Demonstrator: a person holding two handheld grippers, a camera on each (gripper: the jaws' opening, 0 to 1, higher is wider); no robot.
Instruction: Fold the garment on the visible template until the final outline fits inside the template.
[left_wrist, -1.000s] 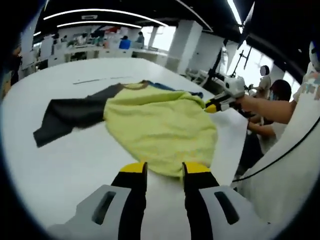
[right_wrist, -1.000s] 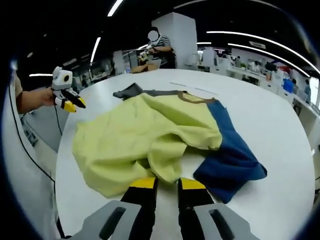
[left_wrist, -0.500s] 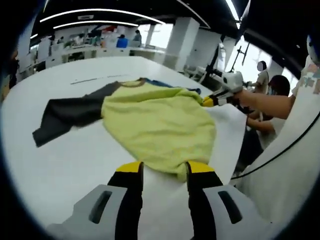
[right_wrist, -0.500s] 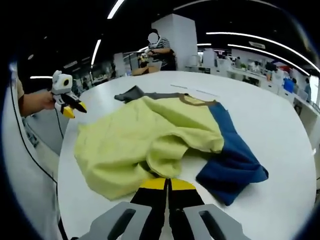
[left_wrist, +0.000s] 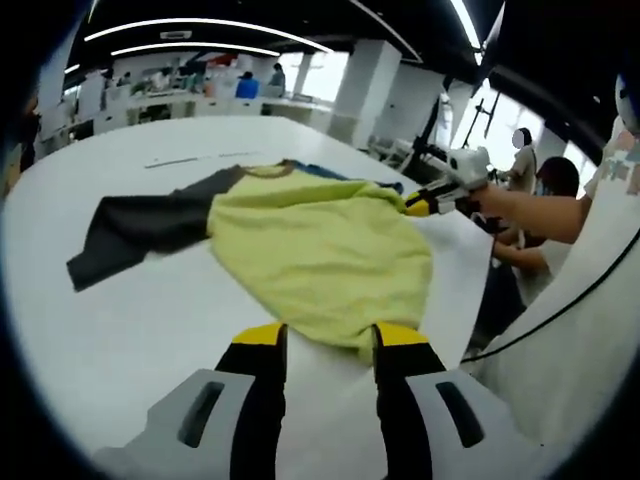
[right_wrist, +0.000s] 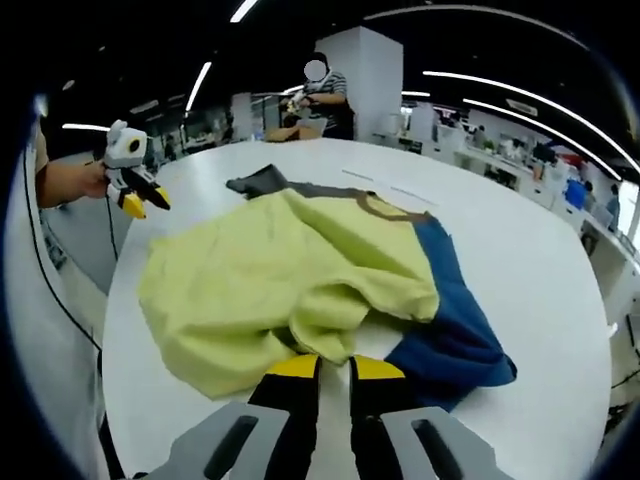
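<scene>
A shirt lies rumpled on the white table (left_wrist: 150, 310). It has a yellow-green body (left_wrist: 320, 250), a dark grey sleeve (left_wrist: 140, 225) and a blue sleeve (right_wrist: 455, 330). My left gripper (left_wrist: 330, 340) is open, its jaws standing wide on either side of the shirt's near hem. In the right gripper view it (right_wrist: 145, 205) hangs in a hand above the table's left edge. My right gripper (right_wrist: 335, 368) has its jaws a narrow gap apart at a bunched yellow fold (right_wrist: 325, 320). From the left gripper view it (left_wrist: 425, 205) sits at the shirt's right edge.
Thin pale lines (left_wrist: 190, 158) mark the table beyond the shirt. The table's curved edge (left_wrist: 470, 300) runs close on the right, with people (left_wrist: 550, 185) seated past it. A person (right_wrist: 318, 95) stands at the far end. Desks (left_wrist: 200, 100) fill the background.
The right gripper's jaws were apart a second ago, closed together half a second ago, and now stand slightly apart again. The left gripper's jaws have spread a little wider. The shirt has barely moved.
</scene>
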